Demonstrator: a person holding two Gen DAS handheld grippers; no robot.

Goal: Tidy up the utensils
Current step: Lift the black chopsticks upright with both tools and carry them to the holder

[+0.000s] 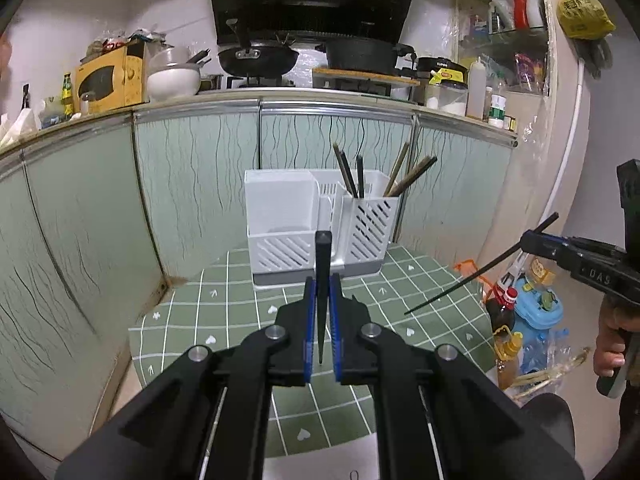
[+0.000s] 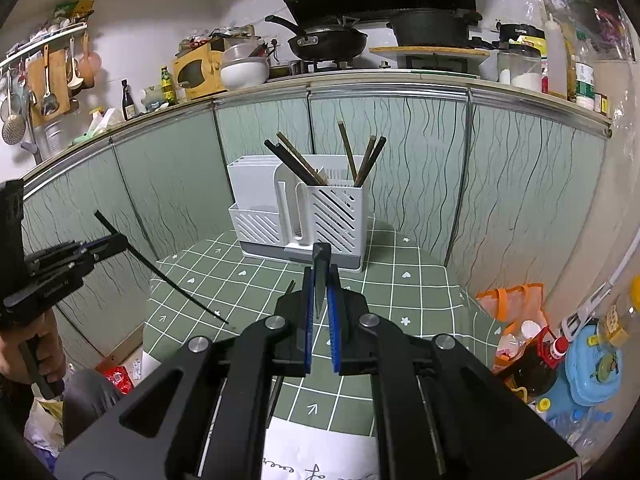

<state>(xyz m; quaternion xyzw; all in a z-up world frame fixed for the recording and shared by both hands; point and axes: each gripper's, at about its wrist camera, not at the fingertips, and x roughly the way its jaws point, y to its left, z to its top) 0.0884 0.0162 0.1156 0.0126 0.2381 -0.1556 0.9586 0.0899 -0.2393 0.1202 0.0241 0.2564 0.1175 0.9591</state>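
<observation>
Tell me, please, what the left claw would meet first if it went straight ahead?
Probably the white caddy, near its low front compartment; the chopstick held in the left claw would touch first. Depth is unclear.

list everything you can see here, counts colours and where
utensil holder: 1, white with grey base, far end of table
chopsticks in holder: about 5, brown and black, right slotted compartment
held chopsticks: 2, black, one in each claw
table: 1, green grid cloth, below both claws
wok: 1, black, on stove
pot: 1, black, on wooden board
left claw: shut on a chopstick
right claw: shut on a chopstick
</observation>
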